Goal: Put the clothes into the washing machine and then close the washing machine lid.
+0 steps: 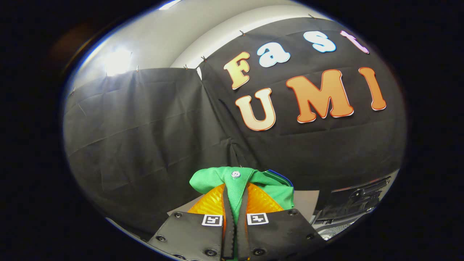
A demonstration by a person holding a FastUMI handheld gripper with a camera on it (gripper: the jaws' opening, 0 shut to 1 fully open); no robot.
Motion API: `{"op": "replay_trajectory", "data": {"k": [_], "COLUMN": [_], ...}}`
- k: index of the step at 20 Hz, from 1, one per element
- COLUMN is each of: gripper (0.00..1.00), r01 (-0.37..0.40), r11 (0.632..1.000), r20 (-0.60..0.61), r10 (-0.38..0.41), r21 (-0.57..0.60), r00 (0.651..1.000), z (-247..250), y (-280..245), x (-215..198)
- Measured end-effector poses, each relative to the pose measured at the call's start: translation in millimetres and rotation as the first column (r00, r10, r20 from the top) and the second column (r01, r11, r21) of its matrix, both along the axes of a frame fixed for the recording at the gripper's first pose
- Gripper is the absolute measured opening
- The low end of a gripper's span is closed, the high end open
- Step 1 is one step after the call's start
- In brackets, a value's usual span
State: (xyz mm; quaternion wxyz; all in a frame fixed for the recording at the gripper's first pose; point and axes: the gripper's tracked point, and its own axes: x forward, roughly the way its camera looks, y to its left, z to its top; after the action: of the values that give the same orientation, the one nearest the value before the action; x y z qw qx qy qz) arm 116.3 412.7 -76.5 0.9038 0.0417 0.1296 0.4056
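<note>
A bright green woven garment with a small pale round button (242, 188) sits low in the middle of the frame, pinched in the claw (236, 203). The two fingers (227, 217) stand almost together, with a narrow strip of the green cloth pressed between their toothed inner edges, so the claw is nearly closed and gripping the fabric. The cloth bunches up above and past the fingertips, folding over to the right; the button lies just above the tips. How much of the garment hangs below the fingers cannot be seen, since the finger mounts cover it.

A thin blue edge (281, 176) peeks out behind the garment's upper right corner; what it belongs to is hard to tell. To the lower right of the frame, beyond the right finger, a dark glossy machine part with a moulded recess (357, 201) is cut off by the curve of the view, and its shape is too distorted to make out fully. Between it and the garment lies a small patch of pale beige flat surface (306, 203), mostly hidden.

Behind everything hangs the creased black cloth wall (145, 134), with a pale grey ceiling (188, 32) above it in the upper left, washed out by a bright lamp glare (117, 61).
</note>
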Motion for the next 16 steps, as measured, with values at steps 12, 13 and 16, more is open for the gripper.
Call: {"op": "replay_trajectory", "data": {"k": [12,13,16], "gripper": [0.11,0.11,0.11], "r01": [0.142,0.153,0.189], "r11": [0.989,0.988,0.982], "r20": [0.047,0.048,0.050], "r10": [-0.144,-0.154,-0.190], "r21": [0.042,0.036,0.017], "r00": [0.988,0.987,0.981], "z": [45,44,37], "y": [-133,-144,-177], "x": [65,70,85]}}
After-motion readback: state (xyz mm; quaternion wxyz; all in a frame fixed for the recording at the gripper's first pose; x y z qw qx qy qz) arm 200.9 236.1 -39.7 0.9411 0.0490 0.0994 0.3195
